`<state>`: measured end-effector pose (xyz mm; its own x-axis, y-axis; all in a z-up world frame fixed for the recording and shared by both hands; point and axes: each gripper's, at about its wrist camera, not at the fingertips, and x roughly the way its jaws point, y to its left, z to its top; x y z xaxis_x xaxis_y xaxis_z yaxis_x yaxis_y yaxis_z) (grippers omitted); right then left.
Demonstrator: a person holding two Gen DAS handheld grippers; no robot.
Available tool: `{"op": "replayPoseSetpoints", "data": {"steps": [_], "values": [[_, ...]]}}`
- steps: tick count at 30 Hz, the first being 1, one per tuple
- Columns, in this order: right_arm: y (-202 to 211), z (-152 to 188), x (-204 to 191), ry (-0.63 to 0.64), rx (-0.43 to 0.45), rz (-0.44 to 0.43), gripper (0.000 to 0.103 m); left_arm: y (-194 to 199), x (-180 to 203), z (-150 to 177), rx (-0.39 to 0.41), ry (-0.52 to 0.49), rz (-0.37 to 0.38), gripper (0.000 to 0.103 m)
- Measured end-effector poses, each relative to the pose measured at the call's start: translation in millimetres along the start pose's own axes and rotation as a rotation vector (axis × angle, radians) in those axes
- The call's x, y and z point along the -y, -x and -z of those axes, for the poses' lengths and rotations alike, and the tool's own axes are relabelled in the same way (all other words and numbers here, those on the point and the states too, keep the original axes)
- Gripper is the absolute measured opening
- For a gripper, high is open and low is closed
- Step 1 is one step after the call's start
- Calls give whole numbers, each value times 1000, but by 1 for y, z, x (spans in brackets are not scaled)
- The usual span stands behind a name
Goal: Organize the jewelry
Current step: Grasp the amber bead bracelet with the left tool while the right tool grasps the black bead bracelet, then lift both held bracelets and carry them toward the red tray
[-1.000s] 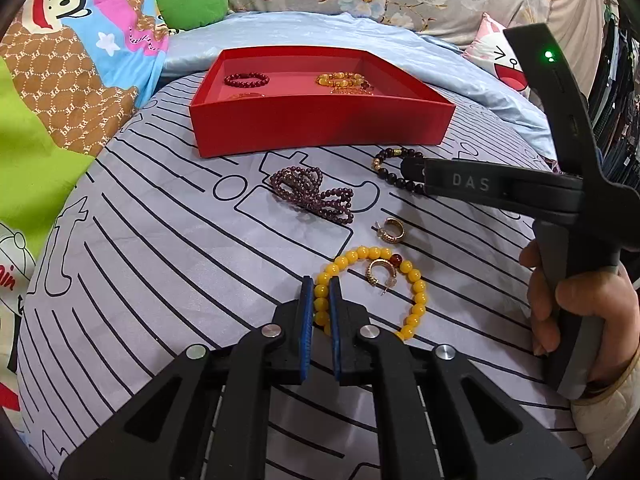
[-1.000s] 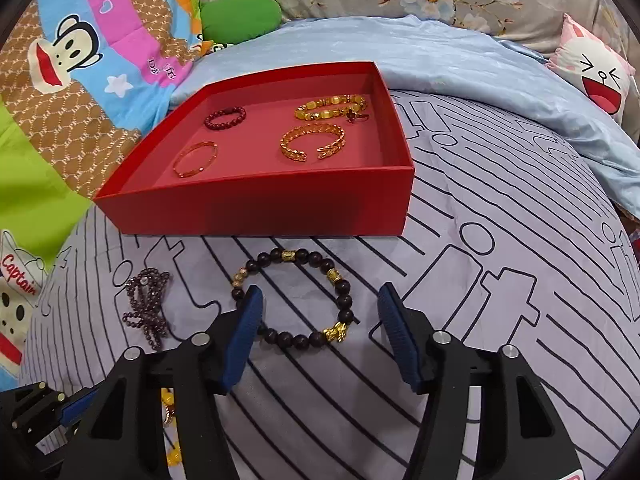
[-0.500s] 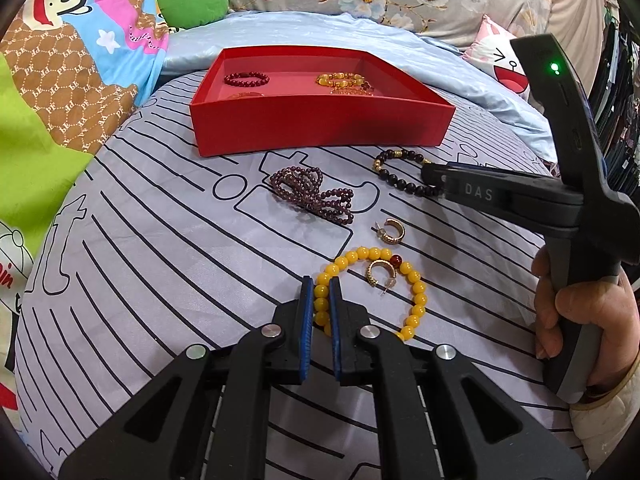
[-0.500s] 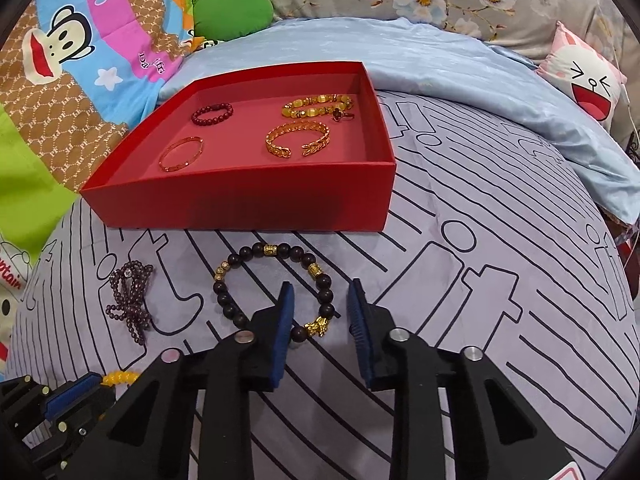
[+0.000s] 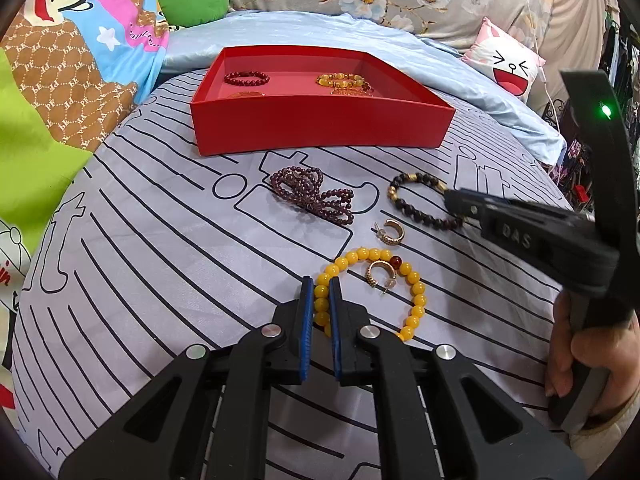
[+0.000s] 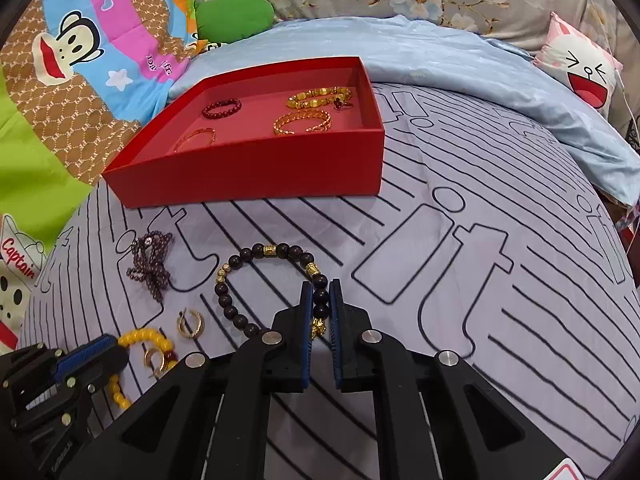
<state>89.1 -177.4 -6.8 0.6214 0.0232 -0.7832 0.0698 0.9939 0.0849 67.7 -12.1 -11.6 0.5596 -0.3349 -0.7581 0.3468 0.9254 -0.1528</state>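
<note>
Right tongs (image 6: 321, 303) pinch the round, dark-beaded bracelet (image 6: 256, 280) on striped cloth (image 6: 460, 288)

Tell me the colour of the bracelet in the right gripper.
Dark brown beads with gold spacers; clearest in the right wrist view.

Seven bracelets: four in the red box (image 6: 256, 168), three on the bedsheet (image 6: 440, 280); two hoop earrings (image 5: 390, 232); two claws.
</note>
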Motion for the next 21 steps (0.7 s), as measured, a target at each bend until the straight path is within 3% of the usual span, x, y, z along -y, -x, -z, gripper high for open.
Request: {"op": "replayPoseSetpoints", "data": {"steps": [8,21], "values": [[19,20,3,-1,-21,-22,8,4,4,3,0,-13,-1,7],[62,11,7,1,18,-45,8,44,13,-14,17,17,105,7]]}}
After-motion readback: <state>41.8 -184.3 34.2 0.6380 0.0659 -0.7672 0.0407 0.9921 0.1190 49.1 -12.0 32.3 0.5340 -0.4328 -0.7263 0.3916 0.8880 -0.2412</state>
